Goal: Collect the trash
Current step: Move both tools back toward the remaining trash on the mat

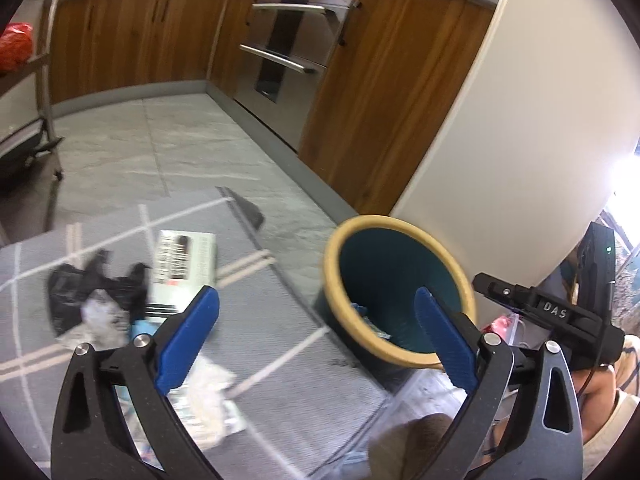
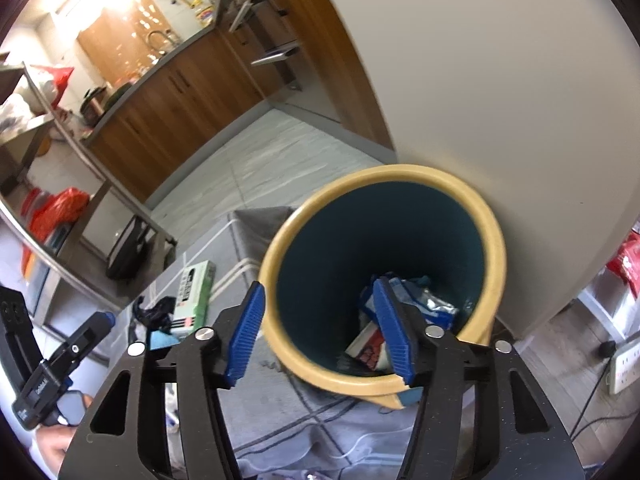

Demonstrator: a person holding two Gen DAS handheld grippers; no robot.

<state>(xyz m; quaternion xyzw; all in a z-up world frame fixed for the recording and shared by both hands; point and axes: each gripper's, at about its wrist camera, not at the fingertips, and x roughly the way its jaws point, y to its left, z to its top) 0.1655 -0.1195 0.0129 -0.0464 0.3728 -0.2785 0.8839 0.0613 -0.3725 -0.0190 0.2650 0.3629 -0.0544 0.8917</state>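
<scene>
Both grippers empty, jaws apart — right gripper [image 2: 320, 332] over the bin [image 2: 494, 240], left gripper [image 1: 316, 340] beside it. Next, descend squarely onto the crumpled paper [image 1: 102, 320] mid-rug [image 1: 288, 420] — pinch its bulk.

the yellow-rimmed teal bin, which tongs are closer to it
Right. The right tongs hang open over the round yellow-rimmed teal plastic bin, one finger above its mouth. The left tongs are open beside it, over the grey rug.
</scene>
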